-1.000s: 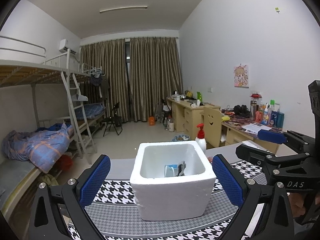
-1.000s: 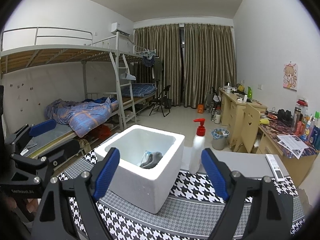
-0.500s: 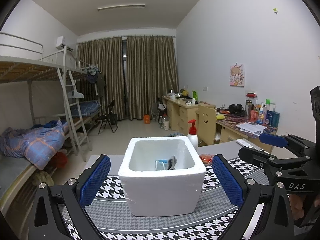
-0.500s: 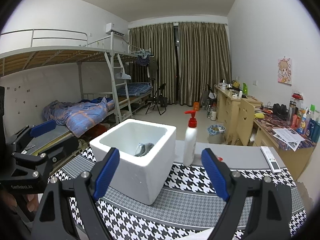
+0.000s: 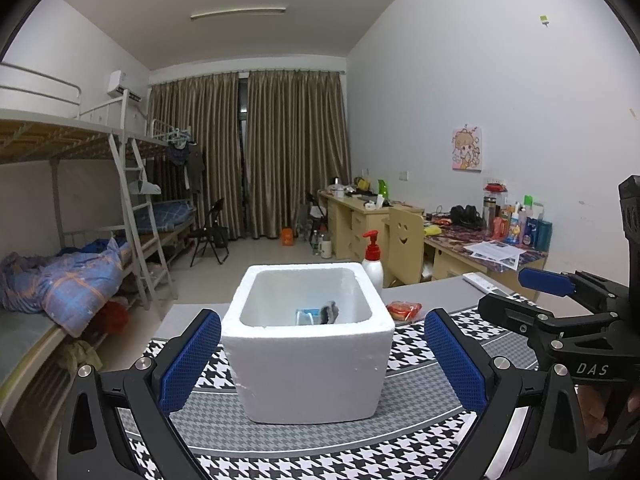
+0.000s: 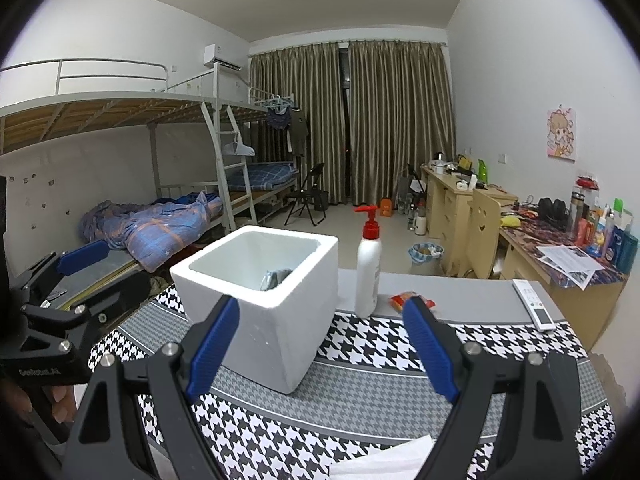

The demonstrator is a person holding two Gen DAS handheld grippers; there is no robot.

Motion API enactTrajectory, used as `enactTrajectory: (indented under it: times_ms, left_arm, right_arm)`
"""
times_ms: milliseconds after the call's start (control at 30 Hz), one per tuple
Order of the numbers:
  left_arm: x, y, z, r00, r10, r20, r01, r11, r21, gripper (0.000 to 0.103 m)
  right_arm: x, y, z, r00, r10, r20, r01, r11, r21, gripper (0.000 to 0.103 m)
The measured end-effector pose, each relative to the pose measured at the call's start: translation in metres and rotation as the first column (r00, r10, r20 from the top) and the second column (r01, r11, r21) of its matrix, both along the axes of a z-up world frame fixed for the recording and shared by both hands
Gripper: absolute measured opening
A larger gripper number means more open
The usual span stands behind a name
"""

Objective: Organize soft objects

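We hold both grippers with fingers spread, nothing between them. Ahead of our left gripper (image 5: 322, 360) stands the foam box (image 5: 308, 360) on the worktop (image 6: 360, 392), a grey cloth (image 5: 330, 312) inside; beyond our right gripper (image 6: 320, 344) lies a red packet (image 6: 404, 300).

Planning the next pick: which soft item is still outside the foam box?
The red-orange packet on the table, right of the pump bottle; the grey and blue pieces already lie inside the foam box.

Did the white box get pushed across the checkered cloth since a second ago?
No. The white box sits at the same spot on the checkered cloth, beside the pump bottle; only the cameras shifted.
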State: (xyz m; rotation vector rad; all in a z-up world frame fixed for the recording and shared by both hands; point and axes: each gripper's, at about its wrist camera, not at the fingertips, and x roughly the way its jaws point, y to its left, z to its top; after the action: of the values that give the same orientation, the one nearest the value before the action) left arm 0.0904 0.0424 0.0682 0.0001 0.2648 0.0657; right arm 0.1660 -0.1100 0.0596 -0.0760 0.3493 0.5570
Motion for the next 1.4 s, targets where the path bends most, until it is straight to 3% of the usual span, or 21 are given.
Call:
enactTrajectory:
  times_ms: [1400]
  left_arm:
    - [-0.001, -0.021, -0.054, 0.995, -0.079, -0.058, 0.076, 0.995, -0.063, 0.102]
  right_arm:
    - [-0.012, -0.044, -0.041, 0.992, -0.115, -0.051, 0.116, 0.993, -0.001, 0.088]
